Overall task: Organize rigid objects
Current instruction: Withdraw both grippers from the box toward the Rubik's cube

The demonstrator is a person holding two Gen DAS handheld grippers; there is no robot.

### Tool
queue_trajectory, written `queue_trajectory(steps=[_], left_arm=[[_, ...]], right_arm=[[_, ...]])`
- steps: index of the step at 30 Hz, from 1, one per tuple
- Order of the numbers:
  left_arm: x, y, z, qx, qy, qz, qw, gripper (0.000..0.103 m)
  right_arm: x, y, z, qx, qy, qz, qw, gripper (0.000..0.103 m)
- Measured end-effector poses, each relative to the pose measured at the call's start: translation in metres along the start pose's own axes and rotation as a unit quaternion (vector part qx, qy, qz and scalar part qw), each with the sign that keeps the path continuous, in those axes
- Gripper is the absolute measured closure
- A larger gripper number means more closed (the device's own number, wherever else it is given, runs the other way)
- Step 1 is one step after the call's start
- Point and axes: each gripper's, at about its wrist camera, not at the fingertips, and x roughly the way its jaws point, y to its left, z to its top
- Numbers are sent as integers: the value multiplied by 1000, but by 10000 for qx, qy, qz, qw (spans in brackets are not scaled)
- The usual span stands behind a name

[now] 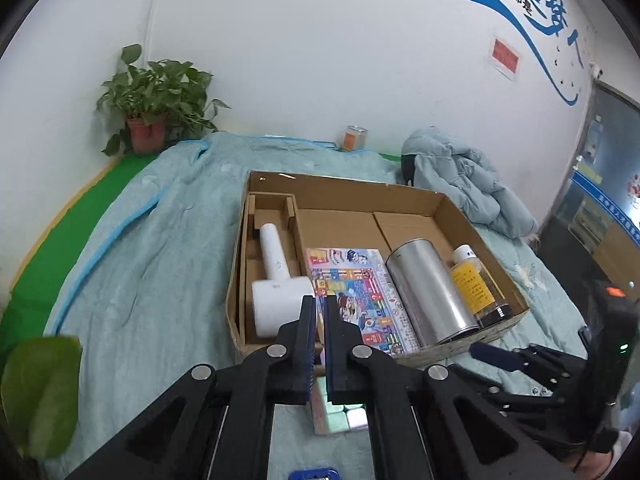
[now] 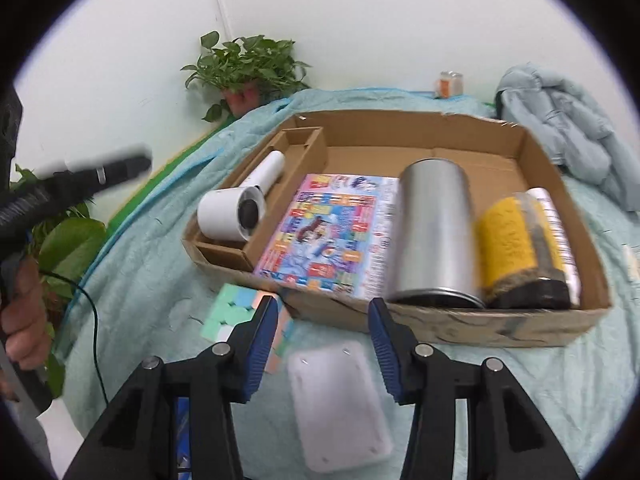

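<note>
In the right wrist view, a pastel cube [image 2: 244,316] lies lower left, before the cardboard box [image 2: 460,324]. The left gripper [image 1: 320,312] is closed and empty. The right gripper [image 2: 323,308] stands partly open, holding nothing, above a white pad [image 2: 340,400].

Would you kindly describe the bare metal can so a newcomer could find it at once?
Find the open cardboard box on the pale blue blanket. Inside, the metal can lies on its side between the colourful booklet and the yellow-labelled bottle. It alone is plain, unlabelled silver.
</note>
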Motion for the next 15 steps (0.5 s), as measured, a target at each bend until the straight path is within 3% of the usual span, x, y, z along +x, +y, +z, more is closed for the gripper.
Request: queue_trajectory(steps=[1,3,4,6,15], left_arm=[[-4,-5,-5,-16,-29,-69,10000,98],[-5,-12,-12,-51,89,-41,9999,55],[-5,-13,-14,-103,134,38,9999,2],[-8,-12,-20,-323,-33,83,9994,4],[11,-5,-51,-527,777,-136,9955,4]], right_arm=[[-6,-2,-2,17,-83,9,10000,53],[-14,-4,-3,-13,-127,5,9999,13],[-15,-3,-5,-23,-151,25,9999,10],[-17,-5,-9,-17,-187,30,9998,10],[-7,-30,-40,171,304,735,9967,10]])
